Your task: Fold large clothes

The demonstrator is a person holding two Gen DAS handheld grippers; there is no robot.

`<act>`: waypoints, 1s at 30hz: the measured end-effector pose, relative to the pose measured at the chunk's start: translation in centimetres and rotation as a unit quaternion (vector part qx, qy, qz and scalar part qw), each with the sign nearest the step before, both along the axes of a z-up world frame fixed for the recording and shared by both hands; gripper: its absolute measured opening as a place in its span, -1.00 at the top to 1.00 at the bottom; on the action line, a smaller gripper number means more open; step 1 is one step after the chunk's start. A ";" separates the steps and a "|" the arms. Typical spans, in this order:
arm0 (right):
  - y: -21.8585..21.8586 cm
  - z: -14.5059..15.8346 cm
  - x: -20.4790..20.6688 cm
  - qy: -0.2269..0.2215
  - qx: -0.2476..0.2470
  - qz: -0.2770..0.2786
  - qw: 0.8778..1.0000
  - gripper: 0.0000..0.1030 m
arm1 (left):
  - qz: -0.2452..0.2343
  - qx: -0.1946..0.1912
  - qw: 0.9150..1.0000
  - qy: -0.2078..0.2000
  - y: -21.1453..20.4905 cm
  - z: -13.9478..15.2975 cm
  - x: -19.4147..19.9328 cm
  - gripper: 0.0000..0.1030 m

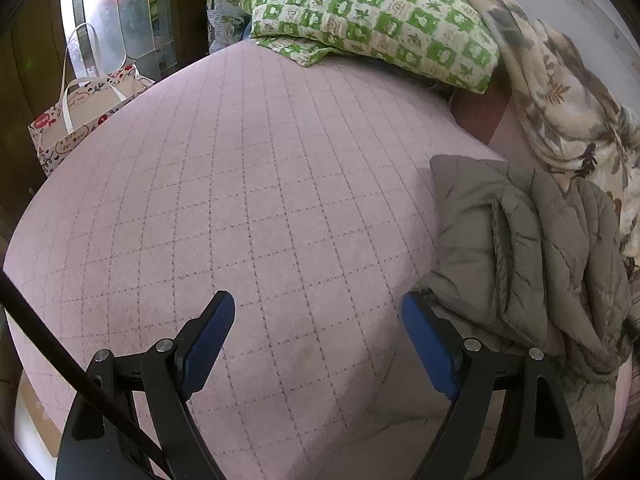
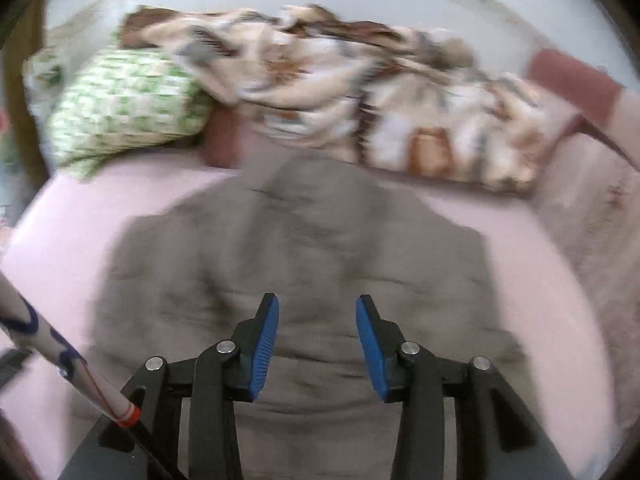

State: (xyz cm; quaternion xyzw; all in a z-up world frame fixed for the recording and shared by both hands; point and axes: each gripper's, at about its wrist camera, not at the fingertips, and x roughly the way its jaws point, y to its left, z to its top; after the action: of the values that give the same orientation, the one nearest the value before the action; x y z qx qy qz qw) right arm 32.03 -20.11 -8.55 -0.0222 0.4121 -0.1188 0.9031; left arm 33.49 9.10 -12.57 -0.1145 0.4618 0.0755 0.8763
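Observation:
A grey quilted jacket (image 1: 532, 248) lies bunched on the right side of the pink quilted bed (image 1: 248, 184) in the left wrist view. My left gripper (image 1: 318, 306) is open and empty above the bed, with its right finger at the jacket's lower left edge. In the blurred right wrist view the jacket (image 2: 296, 248) spreads across the bed (image 2: 64, 240) below and ahead of my right gripper (image 2: 317, 306), which is open and empty above it.
A green and white checked pillow (image 1: 376, 20) lies at the head of the bed. A floral blanket (image 1: 560, 92) is heaped along the wall, also in the right wrist view (image 2: 360, 92). A patterned paper bag (image 1: 80, 108) stands left of the bed.

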 end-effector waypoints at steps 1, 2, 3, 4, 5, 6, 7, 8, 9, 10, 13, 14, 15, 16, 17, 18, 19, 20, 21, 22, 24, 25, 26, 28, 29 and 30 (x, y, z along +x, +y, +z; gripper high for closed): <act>-1.0 -0.9 0.1 0.018 0.002 -0.009 1.000 0.13 | -0.001 0.002 1.000 0.001 -0.2 -0.1 0.0 -0.65; -2.1 -2.6 0.2 0.043 0.009 -0.022 0.999 0.14 | -0.002 0.004 1.000 0.001 -0.3 -0.1 -0.1 -0.65; -3.1 -4.2 0.3 0.060 0.017 -0.034 0.997 0.13 | -0.003 0.007 1.000 0.000 -0.4 -0.1 -0.2 -0.65; -3.7 -5.5 0.4 0.075 0.024 -0.038 0.996 0.11 | -0.004 0.010 1.000 -0.001 -0.4 -0.1 -0.2 -0.65; -4.1 -6.9 0.7 0.093 0.029 -0.036 0.995 0.07 | -0.003 0.011 1.000 -0.001 -0.5 -0.2 -0.2 -0.65; -4.1 -7.9 0.9 0.103 0.025 -0.031 0.994 0.04 | -0.003 0.010 1.000 -0.007 -0.5 -0.2 -0.2 -0.65; -4.1 -8.0 0.9 0.105 0.013 -0.027 0.994 0.03 | -0.004 0.010 1.000 -0.007 -0.5 -0.2 -0.2 -0.65; -3.6 -7.6 1.0 0.111 -0.008 -0.023 0.994 0.01 | -0.003 0.010 1.000 -0.006 -0.5 -0.2 -0.2 -0.65; -3.0 -7.0 1.2 0.116 -0.028 -0.023 0.993 0.01 | -0.003 0.010 1.000 -0.005 -0.5 -0.2 -0.2 -0.65; -2.4 -5.9 0.8 0.110 -0.053 -0.023 0.992 0.01 | -0.003 0.008 1.000 -0.004 -0.5 -0.2 -0.2 -0.65; -0.1 -2.0 -1.2 0.024 -0.090 -0.004 0.996 -0.22 | -0.002 0.005 1.000 -0.006 -0.5 -0.2 -0.1 -0.65; 0.6 -1.2 -1.7 0.003 -0.083 0.006 0.997 -0.27 | -0.003 0.007 1.000 -0.007 -0.6 -0.2 -0.1 -0.65; 1.4 -0.7 -2.0 -0.014 -0.064 0.019 0.998 -0.27 | -0.005 0.010 1.000 -0.008 -0.7 -0.2 0.0 -0.65; 2.0 -0.9 -2.0 -0.017 -0.049 0.027 0.998 -0.27 | -0.007 0.013 1.000 -0.008 -0.8 -0.2 -0.1 -0.65; 2.7 -1.7 -1.5 -0.006 -0.037 0.035 0.999 -0.28 | -0.009 0.015 1.000 -0.009 -0.8 -0.2 -0.2 -0.65; 3.4 -2.9 -0.8 0.014 -0.030 0.039 0.999 -0.28 | -0.010 0.016 1.000 -0.009 -0.8 -0.2 -0.2 -0.65; 3.5 -4.3 -0.2 0.031 -0.025 0.038 0.998 -0.28 | -0.010 0.017 1.000 -0.009 -0.8 -0.2 -0.2 -0.65; 3.6 -5.8 0.5 0.049 -0.020 0.036 0.998 -0.30 | -0.010 0.018 1.000 -0.009 -0.7 -0.2 -0.2 -0.65; 3.7 -7.3 1.1 0.073 -0.015 0.031 0.997 -0.31 | -0.008 0.018 1.000 -0.010 -0.5 -0.2 -0.2 -0.65; 3.7 -8.1 1.5 0.087 -0.018 0.028 0.996 -0.31 | -0.006 0.018 1.000 -0.010 -0.4 -0.1 -0.3 -0.65; 3.5 -6.6 1.0 0.080 -0.004 0.034 0.996 -0.32 | -0.004 0.016 1.000 -0.014 -0.1 0.0 -0.5 -0.65; 3.0 -5.8 0.4 0.077 0.009 0.040 0.996 -0.32 | -0.005 0.014 1.000 -0.016 0.0 0.1 -0.6 -0.65; 2.3 -4.7 -0.5 0.072 0.023 0.049 0.996 -0.37 | -0.008 0.012 1.000 -0.019 0.1 0.1 -0.8 -0.65; 0.8 -3.0 -2.4 0.062 0.026 0.052 0.996 -0.48 | -0.016 0.009 1.000 -0.021 0.3 0.0 -1.2 -0.65; 0.3 -2.6 -3.1 0.059 0.022 0.048 0.997 -0.49 | -0.019 0.008 1.000 -0.020 0.3 0.0 -1.4 -0.65; -0.9 -2.1 -4.5 0.060 0.019 0.042 0.997 -0.50 | -0.024 0.006 1.000 -0.017 0.4 -0.2 -1.8 -0.65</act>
State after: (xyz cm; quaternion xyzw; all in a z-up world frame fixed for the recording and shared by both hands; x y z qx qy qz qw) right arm 27.52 -21.02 -10.63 -0.0291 0.4662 -0.0713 0.8813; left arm 31.71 9.52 -12.76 -0.0990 0.4486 0.0549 0.8865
